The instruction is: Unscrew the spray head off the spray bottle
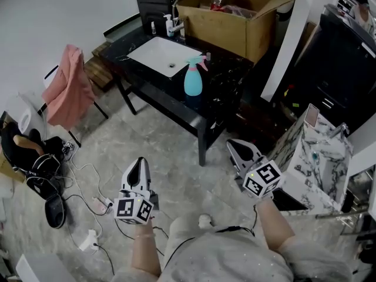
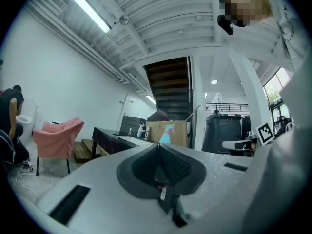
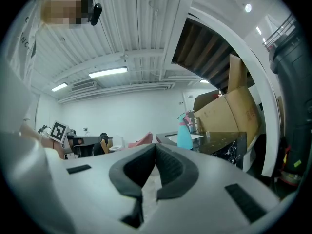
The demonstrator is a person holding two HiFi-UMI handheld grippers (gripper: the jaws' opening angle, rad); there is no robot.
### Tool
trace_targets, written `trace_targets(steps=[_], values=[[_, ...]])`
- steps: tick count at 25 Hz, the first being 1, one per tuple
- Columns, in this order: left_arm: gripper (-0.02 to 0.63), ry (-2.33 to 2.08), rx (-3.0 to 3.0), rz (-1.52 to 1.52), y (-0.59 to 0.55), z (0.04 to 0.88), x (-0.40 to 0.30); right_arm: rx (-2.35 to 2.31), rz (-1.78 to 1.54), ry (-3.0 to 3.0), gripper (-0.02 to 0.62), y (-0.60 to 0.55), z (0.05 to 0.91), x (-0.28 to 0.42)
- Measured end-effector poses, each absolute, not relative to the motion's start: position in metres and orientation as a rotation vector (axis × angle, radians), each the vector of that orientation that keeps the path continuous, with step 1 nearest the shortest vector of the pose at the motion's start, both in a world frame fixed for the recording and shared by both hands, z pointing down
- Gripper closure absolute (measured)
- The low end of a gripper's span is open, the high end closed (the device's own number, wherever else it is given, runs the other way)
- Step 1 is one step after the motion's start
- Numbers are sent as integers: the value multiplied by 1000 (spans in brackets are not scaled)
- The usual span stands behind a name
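A light blue spray bottle (image 1: 192,80) with a pink spray head (image 1: 198,63) stands upright on the black counter (image 1: 176,101), right of the white sink (image 1: 161,56). The bottle also shows far off in the left gripper view (image 2: 165,135) and in the right gripper view (image 3: 185,134). My left gripper (image 1: 138,168) hangs over the floor, well short of the counter, shut and empty (image 2: 158,145). My right gripper (image 1: 239,148) is also over the floor near the counter's front corner, shut with nothing in it (image 3: 155,146).
A cardboard box (image 1: 235,16) sits at the counter's back end, with a soap bottle (image 1: 169,26) by the tap. A chair draped in pink cloth (image 1: 67,87) stands at left. Cables and a power strip (image 1: 100,204) lie on the floor. A marbled white unit (image 1: 320,157) is at right.
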State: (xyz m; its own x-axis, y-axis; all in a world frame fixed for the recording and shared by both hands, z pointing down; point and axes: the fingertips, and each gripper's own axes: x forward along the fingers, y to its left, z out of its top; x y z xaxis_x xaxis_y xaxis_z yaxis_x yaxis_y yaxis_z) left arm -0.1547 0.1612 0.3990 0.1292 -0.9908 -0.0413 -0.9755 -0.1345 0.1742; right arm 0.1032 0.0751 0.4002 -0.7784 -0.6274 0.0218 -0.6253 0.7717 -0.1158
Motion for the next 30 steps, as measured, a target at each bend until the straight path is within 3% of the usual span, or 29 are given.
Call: trace_targets(steps=[30], values=[[600,-1676,2520,-167,-66,406,-142,-1078,-121,2891,591,-113,370,35]])
